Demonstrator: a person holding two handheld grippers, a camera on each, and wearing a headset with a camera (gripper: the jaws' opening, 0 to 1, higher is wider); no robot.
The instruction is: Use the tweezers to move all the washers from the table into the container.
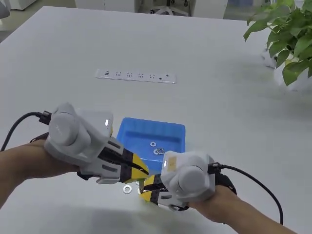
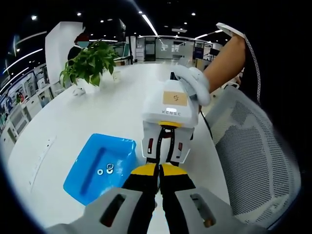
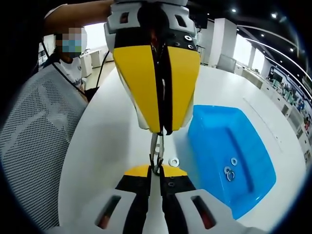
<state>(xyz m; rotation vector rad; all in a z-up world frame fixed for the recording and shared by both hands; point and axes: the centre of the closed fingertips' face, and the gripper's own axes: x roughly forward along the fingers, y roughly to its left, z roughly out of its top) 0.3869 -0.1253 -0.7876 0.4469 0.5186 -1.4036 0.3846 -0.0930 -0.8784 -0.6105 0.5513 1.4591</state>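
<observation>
A blue container (image 1: 127, 141) (image 2: 87, 165) (image 3: 253, 146) sits on the white table with a few washers (image 1: 157, 149) (image 3: 230, 171) inside. One loose washer (image 1: 127, 189) (image 3: 173, 161) lies on the table just in front of it. The two grippers face each other tip to tip above that washer. Thin metal tweezers (image 3: 157, 148) run between them. My left gripper (image 1: 146, 171) (image 2: 159, 168) is shut on one end. My right gripper (image 1: 144, 187) (image 3: 156, 170) is shut on the other end.
A white power strip (image 1: 135, 75) lies further back on the table. At the far right stands a potted plant (image 1: 287, 34) (image 2: 90, 63). A grey mesh chair (image 2: 253, 146) (image 3: 39, 122) stands at the table's near edge, behind the right gripper.
</observation>
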